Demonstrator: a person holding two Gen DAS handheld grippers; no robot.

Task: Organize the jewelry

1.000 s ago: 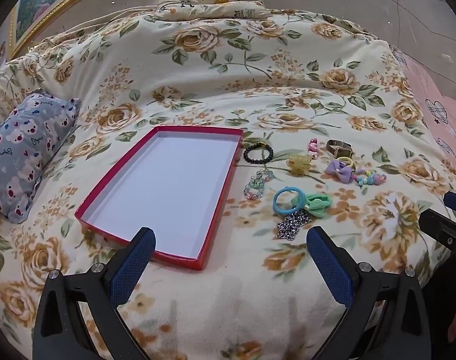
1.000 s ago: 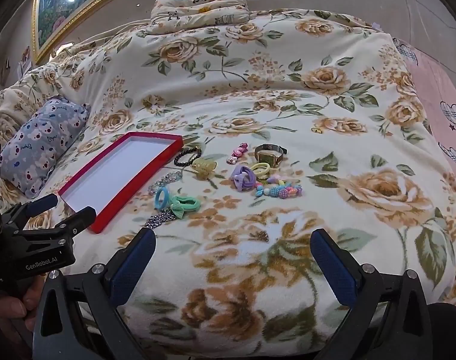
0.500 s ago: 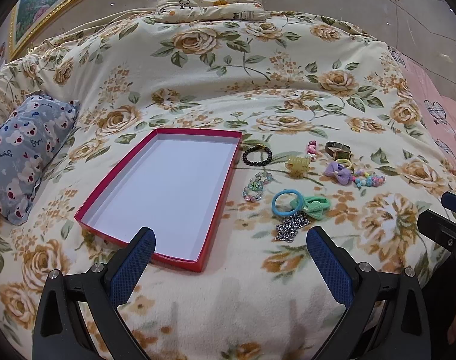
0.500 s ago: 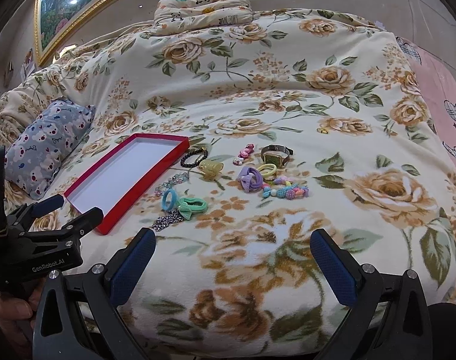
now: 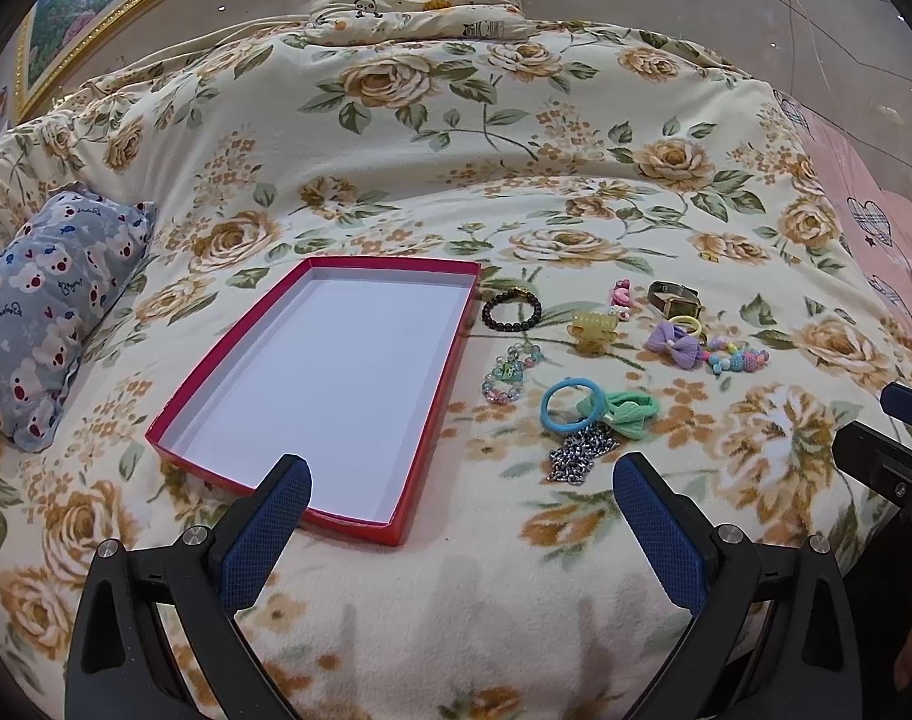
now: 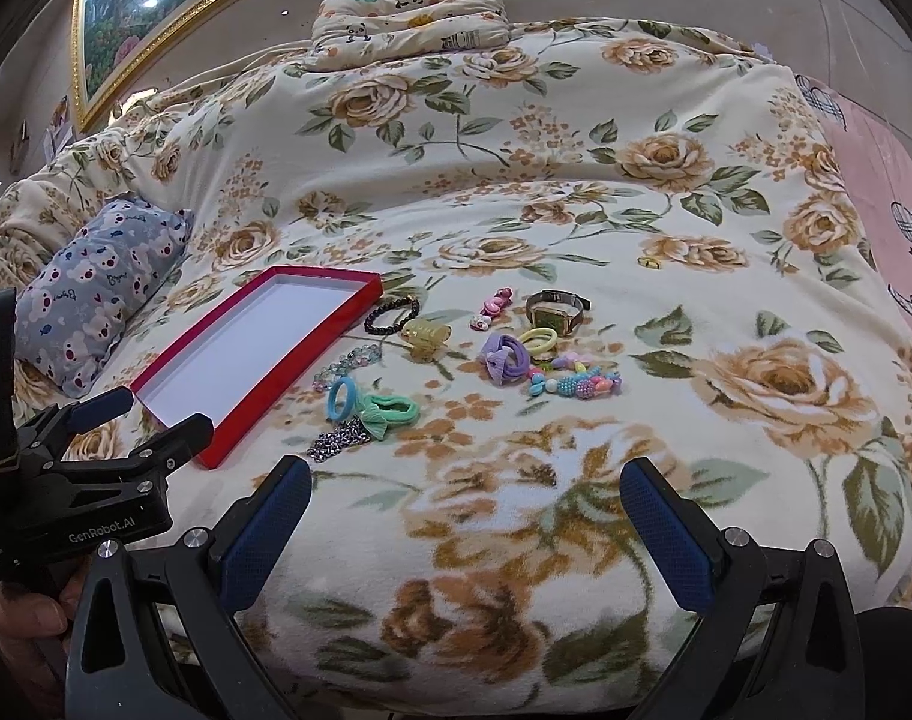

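A shallow red tray with a white floor lies empty on the floral bedspread; it also shows in the right wrist view. To its right lie loose pieces: a black bead bracelet, a yellow claw clip, a wristwatch, a purple bow, a blue ring tie, a green bow tie and a silver chain. My left gripper is open and empty over the tray's near corner. My right gripper is open and empty, well short of the pieces.
A grey bear-print pillow lies at the left. A folded panda-print quilt sits at the far edge of the bed. A pink sheet covers the right side. A small gold ring lies apart, beyond the watch.
Both grippers have shifted only slightly; the right wrist view has crept a little nearer the bed. Nothing on the bed has moved.
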